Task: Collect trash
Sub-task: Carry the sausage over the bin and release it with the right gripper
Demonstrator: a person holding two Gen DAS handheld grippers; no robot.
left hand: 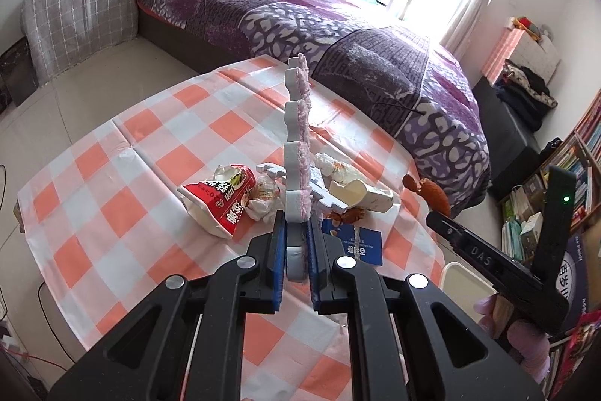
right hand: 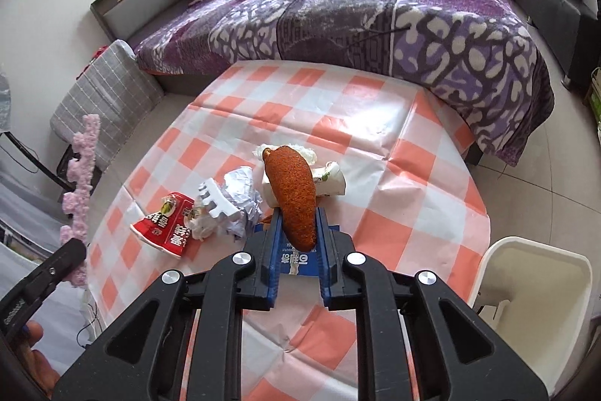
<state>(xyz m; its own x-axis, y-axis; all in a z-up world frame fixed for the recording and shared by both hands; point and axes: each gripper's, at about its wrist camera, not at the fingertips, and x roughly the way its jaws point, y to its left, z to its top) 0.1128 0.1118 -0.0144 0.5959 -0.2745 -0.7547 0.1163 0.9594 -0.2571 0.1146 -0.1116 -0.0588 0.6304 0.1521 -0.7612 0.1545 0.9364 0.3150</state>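
With both loads lifted clear of the checked table (right hand: 413, 175) for binning, the left gripper (left hand: 296, 243) clamps an upright foam strip (left hand: 298, 138) and the right gripper (right hand: 298, 243) clamps a brown peel (right hand: 291, 194) above the remaining wrappers (right hand: 165, 228).

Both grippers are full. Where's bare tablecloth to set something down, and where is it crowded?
Free: the checked tablecloth between the trash pile and the bed, and the strip right of the white carton. Crowded: the near centre, around the red wrapper, crumpled paper and blue packet.

foam strip (left hand: 298, 138) upright, held | brown peel (right hand: 293, 198) held | wrappers (right hand: 165, 226) on table
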